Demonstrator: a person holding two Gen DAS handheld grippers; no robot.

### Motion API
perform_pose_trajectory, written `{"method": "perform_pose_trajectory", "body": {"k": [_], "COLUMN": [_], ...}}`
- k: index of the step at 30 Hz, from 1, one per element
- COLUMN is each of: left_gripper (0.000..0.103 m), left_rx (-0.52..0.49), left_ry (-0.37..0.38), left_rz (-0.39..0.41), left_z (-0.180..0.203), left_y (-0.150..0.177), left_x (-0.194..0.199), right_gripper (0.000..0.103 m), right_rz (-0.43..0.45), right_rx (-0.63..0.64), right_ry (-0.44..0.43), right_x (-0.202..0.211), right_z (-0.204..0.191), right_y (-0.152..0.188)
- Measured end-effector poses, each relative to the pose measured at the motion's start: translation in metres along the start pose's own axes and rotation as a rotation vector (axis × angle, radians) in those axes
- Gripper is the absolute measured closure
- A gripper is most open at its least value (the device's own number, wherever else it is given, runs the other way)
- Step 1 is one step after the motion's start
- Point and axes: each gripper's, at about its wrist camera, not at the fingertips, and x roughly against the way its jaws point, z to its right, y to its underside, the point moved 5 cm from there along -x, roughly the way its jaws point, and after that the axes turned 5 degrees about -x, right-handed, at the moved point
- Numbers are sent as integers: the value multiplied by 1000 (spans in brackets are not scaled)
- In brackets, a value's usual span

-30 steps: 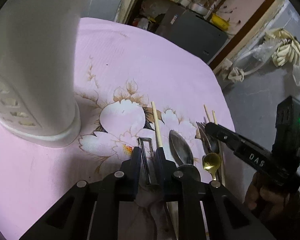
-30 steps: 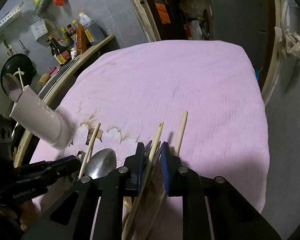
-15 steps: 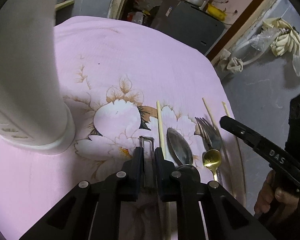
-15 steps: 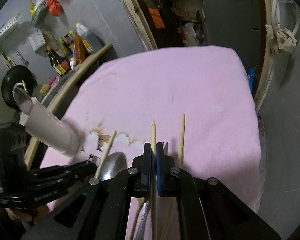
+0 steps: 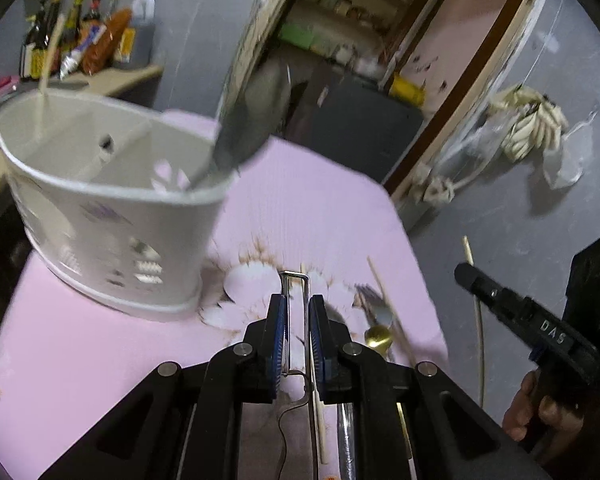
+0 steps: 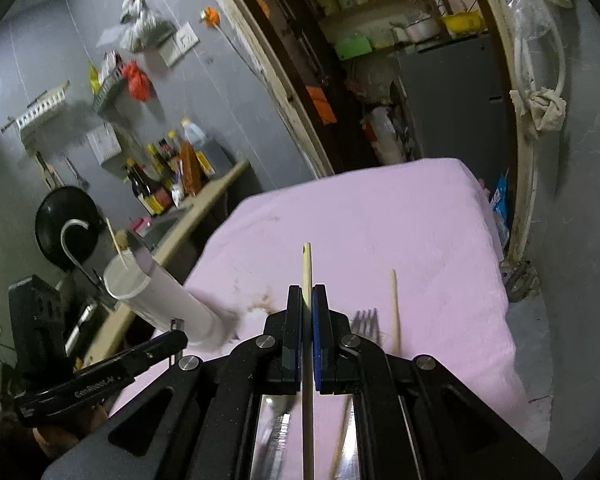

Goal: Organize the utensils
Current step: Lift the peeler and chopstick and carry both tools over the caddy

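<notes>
My left gripper [image 5: 298, 300] is shut on a metal utensil with a wire-loop end [image 5: 296, 273], held above the pink tablecloth [image 5: 320, 200]. A white utensil holder [image 5: 112, 216] stands to its left with a big spoon [image 5: 244, 120] and a chopstick [image 5: 46, 64] in it. My right gripper [image 6: 307, 292] is shut on a pale chopstick [image 6: 307, 264] that sticks out past its fingertips. It also shows at the right of the left wrist view, right gripper [image 5: 464, 272]. A fork [image 6: 366, 322], a gold spoon [image 5: 378, 338] and another chopstick [image 6: 395, 308] lie on the cloth.
The table's right edge drops to a grey floor [image 5: 500, 220]. A shelf with bottles [image 6: 168, 184] runs behind the holder [image 6: 160, 304], and a black pan [image 6: 66, 232] hangs there. An open doorway with cluttered shelves lies beyond the table's far end.
Both grippers have risen off the cloth. The right one closed on a chopstick and lifted it; the left one lifted the wire-loop utensil. The holder's open top has come into view.
</notes>
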Motion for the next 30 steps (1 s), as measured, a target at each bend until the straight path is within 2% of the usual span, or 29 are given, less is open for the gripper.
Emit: {"method": "perform_pose_trajectory", "body": {"k": [5,16,20,24,30], "left_gripper": [91,91,91,91,91], "left_rx": [-12,-8,22,43,86], "left_ry": [3,3,4,1,-19], "left_rz": [78,201,256,331,405], "left_z": [-13,-74,-103,-131,-162], "left_y": [-25,-92,-120,-149,-175], "left_x": [35,98,109,114,100], "right_gripper": [99,99,99,99,99], "right_rz": [49,222,317,454,586], "right_rx": [67,131,124,58,13], "right_ry": [-11,-150,-206,-230,-190], "right_x": [8,12,7,1,-20], "right_z": [-41,-149,-183,-206,-225], "right_y": [0,-40,-57,-74,-79]}}
